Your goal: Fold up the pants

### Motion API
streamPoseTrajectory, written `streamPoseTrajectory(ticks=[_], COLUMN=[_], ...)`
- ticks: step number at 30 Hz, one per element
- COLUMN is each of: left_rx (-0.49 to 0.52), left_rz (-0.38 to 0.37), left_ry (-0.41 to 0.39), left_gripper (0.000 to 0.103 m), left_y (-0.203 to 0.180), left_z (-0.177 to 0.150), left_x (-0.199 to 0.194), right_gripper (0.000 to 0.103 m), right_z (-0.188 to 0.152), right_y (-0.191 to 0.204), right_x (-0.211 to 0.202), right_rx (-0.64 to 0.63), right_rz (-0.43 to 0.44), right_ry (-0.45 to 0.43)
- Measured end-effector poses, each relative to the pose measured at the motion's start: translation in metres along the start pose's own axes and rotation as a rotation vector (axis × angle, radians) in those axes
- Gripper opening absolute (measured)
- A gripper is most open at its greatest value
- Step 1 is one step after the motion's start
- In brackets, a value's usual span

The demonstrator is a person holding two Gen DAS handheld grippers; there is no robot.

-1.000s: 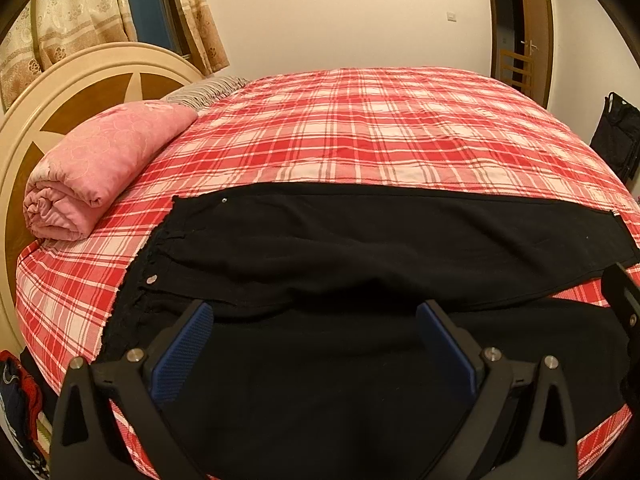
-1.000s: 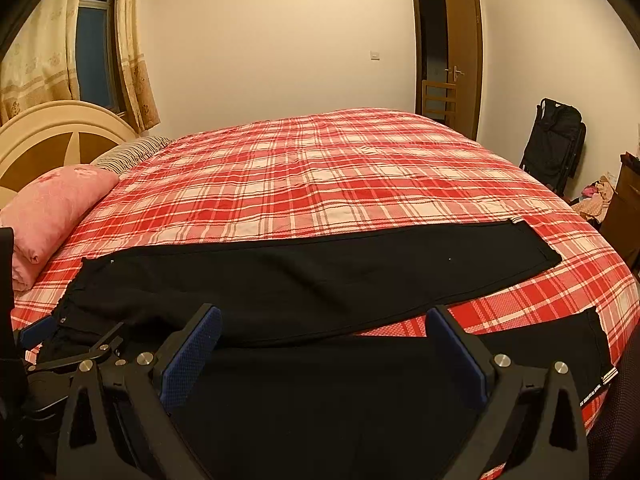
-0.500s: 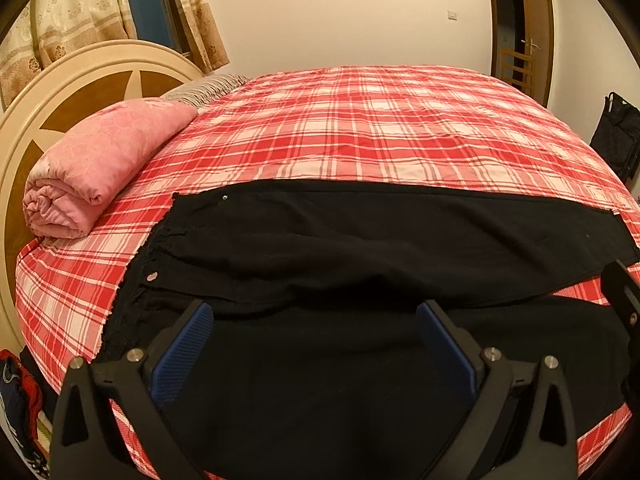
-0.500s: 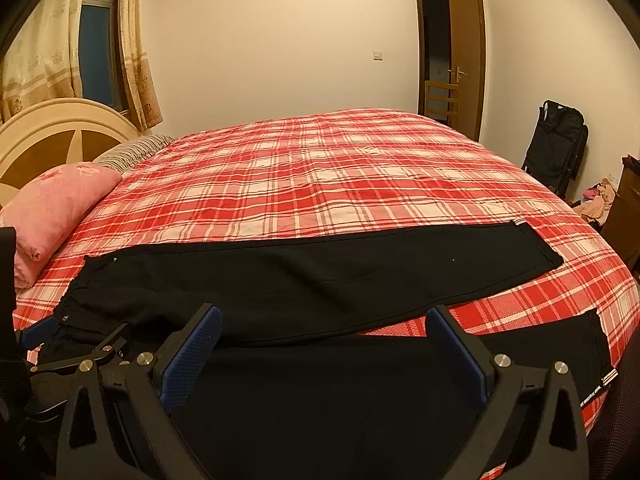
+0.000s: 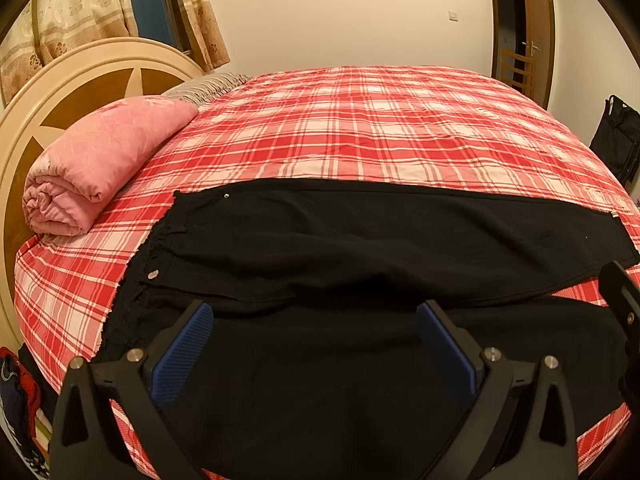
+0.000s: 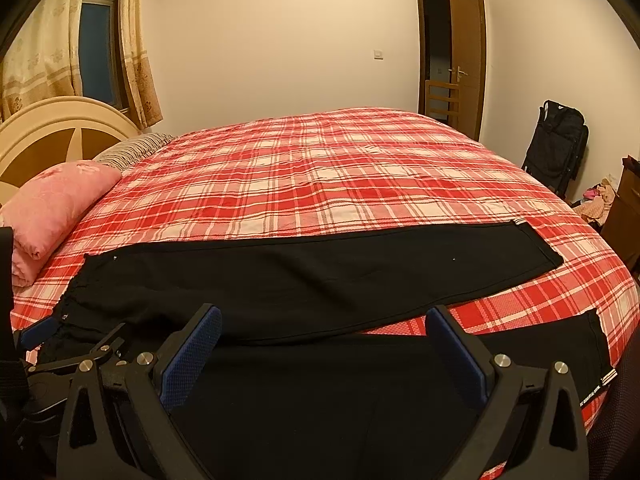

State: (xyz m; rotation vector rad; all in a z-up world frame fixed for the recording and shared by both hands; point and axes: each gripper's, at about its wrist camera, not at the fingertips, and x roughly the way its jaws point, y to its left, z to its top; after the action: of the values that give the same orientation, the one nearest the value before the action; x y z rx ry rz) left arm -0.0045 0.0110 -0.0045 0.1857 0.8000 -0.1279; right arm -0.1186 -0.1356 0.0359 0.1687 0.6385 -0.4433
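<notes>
Black pants (image 5: 360, 240) (image 6: 320, 280) lie spread flat across the near part of a red plaid bed (image 5: 380, 128), waistband to the left, both legs running right. The far leg ends at a cuff (image 6: 536, 248); the near leg's cuff (image 6: 596, 352) reaches the bed's right edge. My left gripper (image 5: 316, 344) hangs open over the near leg close to the waistband, blue pads wide apart, nothing between them. Further right, my right gripper (image 6: 324, 344) is open above the near leg. The left gripper (image 6: 44, 332) also shows at the left edge of the right wrist view.
A rolled pink quilt (image 5: 100, 164) and a striped pillow (image 5: 208, 84) lie by the cream headboard (image 5: 60, 92). A black bag (image 6: 556, 140), a chair and an open door (image 6: 464, 56) stand beyond the bed. Clothes lie on the floor at left (image 5: 16, 400).
Both views have shifted very slightly; the grippers stay open over the near leg and the pants have not moved.
</notes>
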Motion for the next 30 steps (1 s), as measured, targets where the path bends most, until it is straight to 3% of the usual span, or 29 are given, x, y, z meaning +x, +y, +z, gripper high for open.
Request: streamPoseTrajectory(ticks=[30], left_rx=[0.002], left_rz=[-0.002], left_ry=[0.012], left_gripper=[0.103], left_y=[-0.001], left_z=[-0.003], left_x=[0.005], right_gripper=[0.102], right_z=[-0.003], right_y=[0.003], right_x=[0.011], right_rx=[-0.001], right_rz=[0.000], right_ry=[0.030])
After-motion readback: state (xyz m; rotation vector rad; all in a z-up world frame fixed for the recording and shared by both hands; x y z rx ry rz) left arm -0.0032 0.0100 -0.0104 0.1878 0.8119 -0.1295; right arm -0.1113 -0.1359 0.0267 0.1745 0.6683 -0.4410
